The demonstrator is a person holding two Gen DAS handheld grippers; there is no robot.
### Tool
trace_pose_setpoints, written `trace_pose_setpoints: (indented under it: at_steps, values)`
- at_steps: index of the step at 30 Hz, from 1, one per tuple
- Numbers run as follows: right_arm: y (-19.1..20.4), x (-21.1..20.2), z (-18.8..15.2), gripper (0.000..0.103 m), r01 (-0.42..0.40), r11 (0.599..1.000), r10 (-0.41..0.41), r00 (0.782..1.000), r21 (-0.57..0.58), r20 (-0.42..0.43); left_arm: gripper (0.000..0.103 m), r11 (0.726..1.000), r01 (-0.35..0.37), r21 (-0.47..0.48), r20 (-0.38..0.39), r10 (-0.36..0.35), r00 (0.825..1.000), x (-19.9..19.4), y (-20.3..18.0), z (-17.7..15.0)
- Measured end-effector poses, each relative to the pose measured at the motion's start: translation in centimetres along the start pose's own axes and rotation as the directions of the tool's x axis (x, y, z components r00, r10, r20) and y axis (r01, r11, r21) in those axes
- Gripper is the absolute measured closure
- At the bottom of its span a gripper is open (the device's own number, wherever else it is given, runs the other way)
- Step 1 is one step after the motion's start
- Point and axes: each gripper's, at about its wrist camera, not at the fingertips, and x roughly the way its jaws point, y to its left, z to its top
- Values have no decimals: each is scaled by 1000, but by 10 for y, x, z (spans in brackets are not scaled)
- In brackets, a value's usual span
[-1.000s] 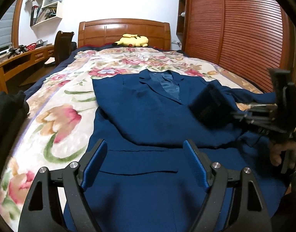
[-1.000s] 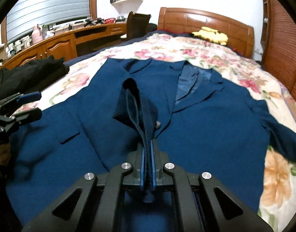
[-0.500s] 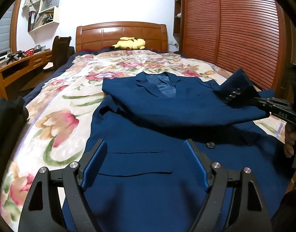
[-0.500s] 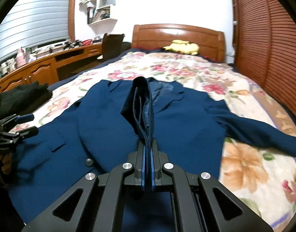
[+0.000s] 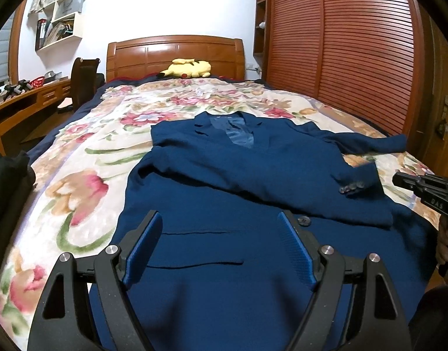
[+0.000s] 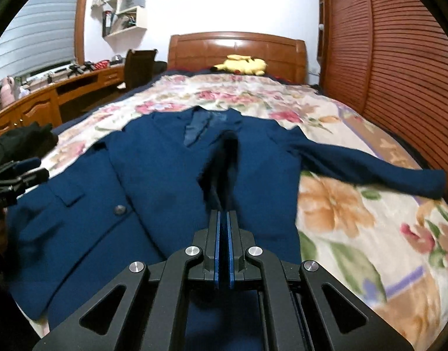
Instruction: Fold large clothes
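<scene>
A navy suit jacket [image 5: 224,175] lies face up on the floral bedspread [image 5: 77,175], collar toward the headboard. One sleeve is folded across its chest, the buttoned cuff [image 5: 355,182] low over the jacket's right side. My right gripper [image 6: 223,213] is shut on that sleeve [image 6: 224,158], which runs as a dark ridge into its pads. In the left wrist view the right gripper [image 5: 399,179] is at the right edge, beside the cuff. My left gripper [image 5: 221,228] hovers open over the jacket's lower front by the pocket, with nothing between its fingers. The other sleeve [image 6: 370,169] stretches out to the right.
A yellow plush toy [image 5: 186,68] sits at the wooden headboard. Slatted wardrobe doors [image 5: 355,44] run along the bed's right side. A dark garment [image 6: 22,140] lies at the bed's left edge, with a desk [image 6: 48,99] and chair beyond.
My right gripper has carried the sleeve across the jacket toward its right side and lowered it, so the cuff now rests low there. The left gripper has stayed open and still.
</scene>
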Motion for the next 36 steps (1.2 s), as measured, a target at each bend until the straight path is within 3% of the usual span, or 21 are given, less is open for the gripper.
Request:
trace_pose_setpoints:
  at_steps: [2,6,10,16,25,29,30,36]
  values:
    - [1,-10,4,95,7,1000,-7,1000,2,-3,22,1000,7,2,2,-7,1000,-1,-2,0]
    - [8,-20,11,60,46,997,-46,999,-61,8,22,1000,18,8,10,-18,1000,-3,-9,2]
    - [5,-16,17,57,52,992,-54,998,-115,-11,22,999,43,3,16,-43,999,-3,-14,5]
    - [-41,14,30,39,72,993,-77,996,-95,-54,22,998,50,36,20,-50,999,1,-26,9]
    - [-130,54,54,37,245,963,-258,958,-108,-125,20,997,75,23,30,-76,997,7,-31,15]
    - [-166,65,64,37,310,947,-319,938,-82,-135,11,996,81,42,34,-82,996,7,-35,17]
    - [-175,68,65,36,325,943,-333,932,-74,-141,1,996,82,46,34,-84,996,8,-36,16]
    - [-224,82,69,34,399,917,-396,901,-17,-176,0,994,98,51,38,-99,994,6,-40,18]
